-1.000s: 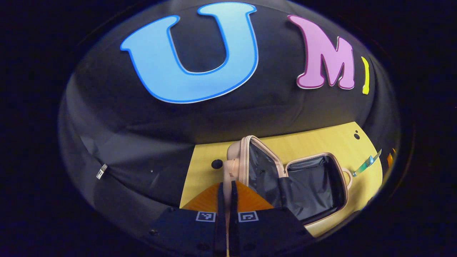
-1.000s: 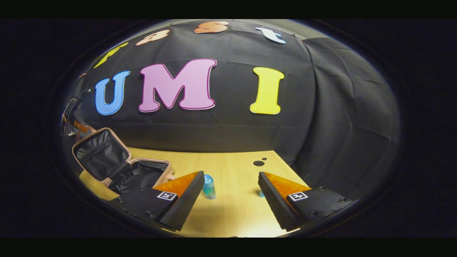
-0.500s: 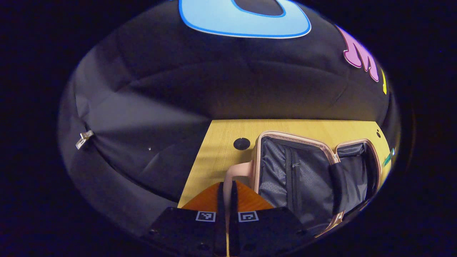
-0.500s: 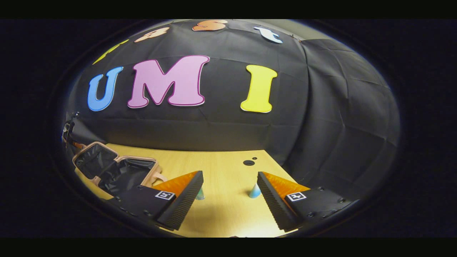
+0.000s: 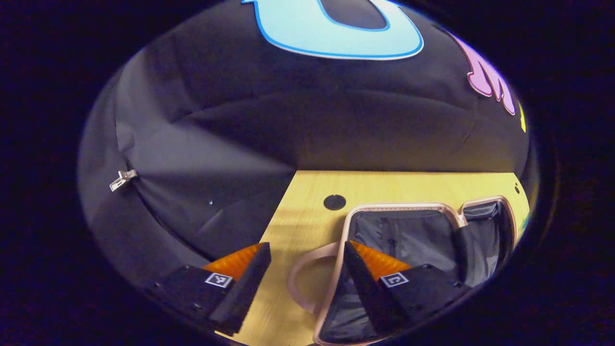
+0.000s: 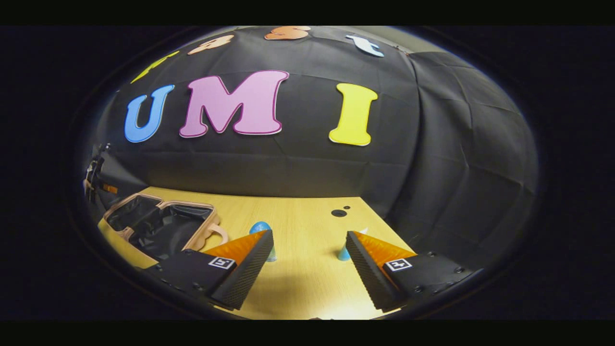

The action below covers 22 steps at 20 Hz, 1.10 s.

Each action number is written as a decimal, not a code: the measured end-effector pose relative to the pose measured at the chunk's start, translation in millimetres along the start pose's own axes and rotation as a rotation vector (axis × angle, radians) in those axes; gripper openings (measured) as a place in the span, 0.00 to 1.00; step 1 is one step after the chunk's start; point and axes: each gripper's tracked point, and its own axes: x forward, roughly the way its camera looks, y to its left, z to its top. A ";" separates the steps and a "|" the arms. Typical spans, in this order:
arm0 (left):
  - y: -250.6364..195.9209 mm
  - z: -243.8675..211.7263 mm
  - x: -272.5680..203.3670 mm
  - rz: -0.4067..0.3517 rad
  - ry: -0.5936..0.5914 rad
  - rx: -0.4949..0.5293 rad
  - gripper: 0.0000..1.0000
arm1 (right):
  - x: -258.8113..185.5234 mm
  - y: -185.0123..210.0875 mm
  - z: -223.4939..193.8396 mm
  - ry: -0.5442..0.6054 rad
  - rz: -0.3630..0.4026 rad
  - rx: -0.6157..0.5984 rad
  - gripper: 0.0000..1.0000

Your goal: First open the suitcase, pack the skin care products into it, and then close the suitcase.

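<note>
The pink suitcase (image 5: 401, 209) lies open on the wooden table (image 5: 307, 192), its dark lining facing up. My left gripper (image 5: 307, 247) is open above the lid's looped handle (image 5: 300, 278), one finger on each side and not touching it. In the right gripper view the suitcase (image 6: 194, 235) lies at the left. My right gripper (image 6: 308, 235) is open and holds nothing. A blue bottle (image 6: 259, 227) peeks from behind its left finger. A small blue cone-topped container (image 6: 343, 253) stands by its right finger.
A round cable hole (image 5: 334, 202) sits in the table beyond the suitcase, and another hole (image 6: 338, 213) lies near the far right corner. The black cloth wall hangs close behind the table. The table's left edge (image 5: 276, 226) runs just beside my left gripper.
My left gripper has gone from shut on the lid's handle to open, letting it go. The lid has swung down from upright to flat. The right gripper barely shifted.
</note>
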 end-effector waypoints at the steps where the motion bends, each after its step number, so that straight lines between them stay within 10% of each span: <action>1: -17.5 18.6 -15.0 -0.020 -0.063 0.006 1.00 | 0.0 -1.0 2.2 -0.003 0.002 0.010 0.97; 10: -220.5 70.2 -183.8 -0.220 -0.397 -0.110 0.99 | 1.2 -39.4 14.8 -0.010 -0.010 0.051 0.97; 22: -528.5 -69.0 -229.3 -0.622 -0.216 0.043 1.00 | 34.3 -77.4 -37.8 0.094 0.008 0.009 0.97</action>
